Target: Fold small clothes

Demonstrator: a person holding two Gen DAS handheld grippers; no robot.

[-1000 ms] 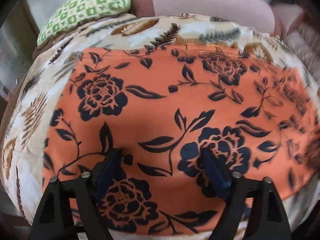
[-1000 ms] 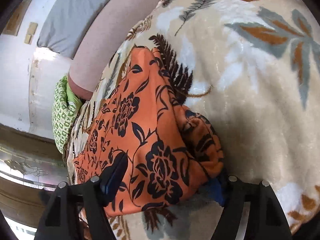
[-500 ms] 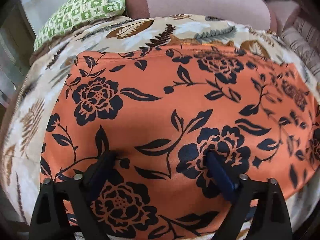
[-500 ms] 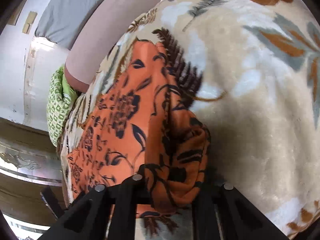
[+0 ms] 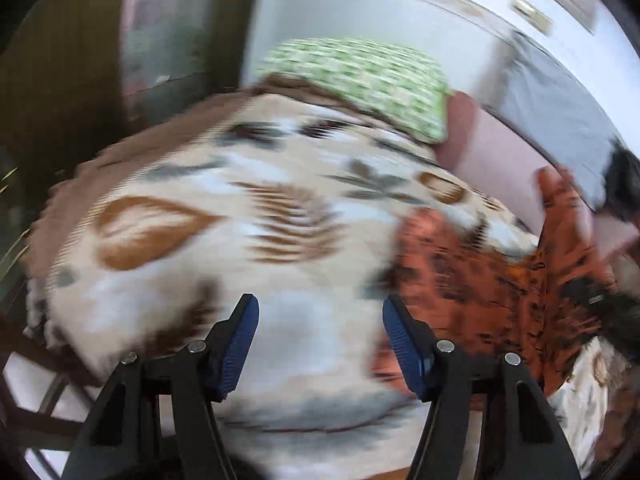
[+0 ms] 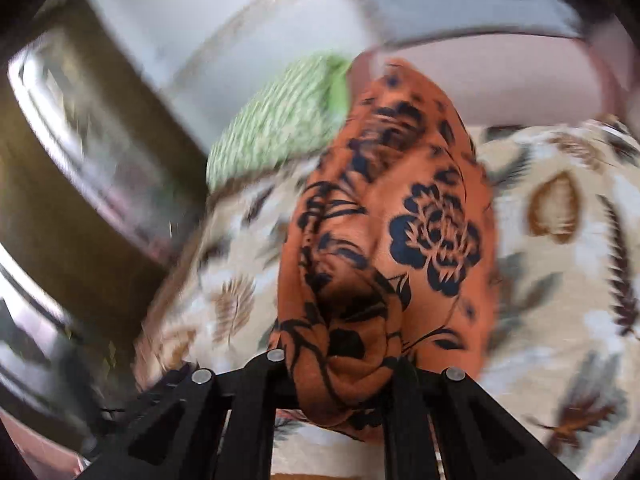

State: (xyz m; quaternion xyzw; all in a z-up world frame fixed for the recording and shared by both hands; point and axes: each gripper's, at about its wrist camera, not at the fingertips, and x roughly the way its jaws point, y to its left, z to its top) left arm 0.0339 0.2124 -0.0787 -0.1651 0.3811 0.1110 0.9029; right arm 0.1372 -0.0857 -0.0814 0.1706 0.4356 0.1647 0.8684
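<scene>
1. Right gripper (image 6: 340,364) is clamped tight on a bunched corner of the orange flowered cloth (image 6: 404,216), and the cloth runs away from the jaws in one long drape toward the far edge of the bed.
2. The cloth's far end hangs in front of the pink bolster (image 6: 492,80) and beside the green checked pillow (image 6: 280,120); both views are smeared, so whether that end touches the leaf-print blanket (image 6: 560,280) I cannot tell.
3. Left gripper (image 5: 320,332) has just been closing down from wide to a middling gap, and nothing is between its blue pads (image 5: 240,336), only blanket (image 5: 200,216) below.
4. Here is the relation that matters: in the left wrist view the cloth (image 5: 492,280) lies off to the right of the left gripper, near its right finger but apart from it, stretching toward the bed's far right.
5. So the cloth's long axis runs from the right gripper's hold outward, with its free end loose.
6. My read: the fold is barely begun. The left gripper is the empty one and nearest the loose edge, so it likely needs to swing right and catch a second corner before any crease can be laid.
</scene>
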